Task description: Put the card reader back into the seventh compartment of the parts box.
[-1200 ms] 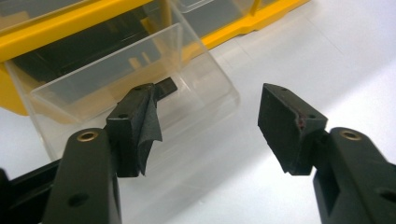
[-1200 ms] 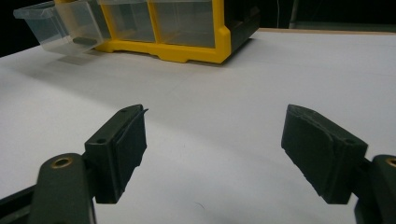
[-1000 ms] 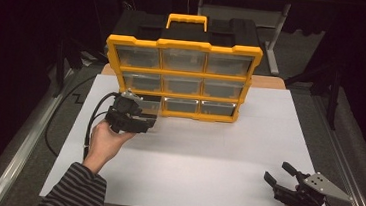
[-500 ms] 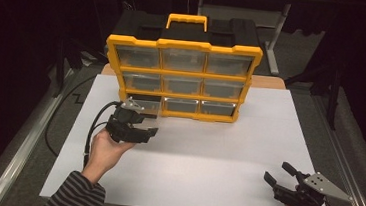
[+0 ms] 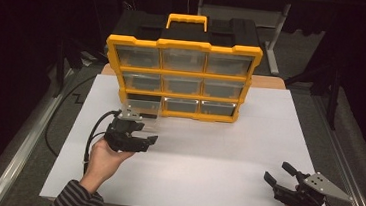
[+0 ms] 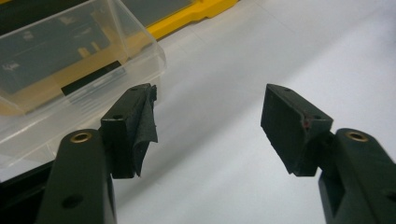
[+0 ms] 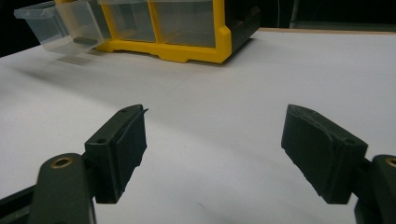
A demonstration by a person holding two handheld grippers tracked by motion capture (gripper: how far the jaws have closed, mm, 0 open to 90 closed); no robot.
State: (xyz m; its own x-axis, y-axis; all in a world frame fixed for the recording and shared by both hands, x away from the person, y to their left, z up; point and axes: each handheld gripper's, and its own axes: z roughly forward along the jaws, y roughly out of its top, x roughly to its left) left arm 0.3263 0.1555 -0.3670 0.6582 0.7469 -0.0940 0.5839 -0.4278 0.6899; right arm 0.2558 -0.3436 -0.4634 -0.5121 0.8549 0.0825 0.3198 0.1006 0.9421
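A yellow and black organiser [image 5: 181,78] with clear drawers stands at the back of the white table [image 5: 227,152]. Its bottom-left drawer [image 5: 142,110] is pulled out towards me and looks empty. My left gripper [image 5: 148,141] hovers just in front of that drawer, apart from it. In the left gripper view the drawer [image 6: 70,60] lies up to the left of the left gripper [image 6: 210,116]. The jaws have just been opening and nothing is between them. My right gripper [image 5: 277,172] rests near the front right corner, open and empty. The right gripper [image 7: 215,140] faces the organiser [image 7: 187,28] and the drawer [image 7: 56,25].
A black cable [image 5: 93,135] loops from the left gripper across the table's left side. Metal rails [image 5: 22,139] run along both table sides, with dark floor beyond. Bare white surface stretches between the two grippers.
My left gripper has drawn back from the organiser's bottom-left drawer towards the near edge and sunk a little. The right gripper has stayed where it was.
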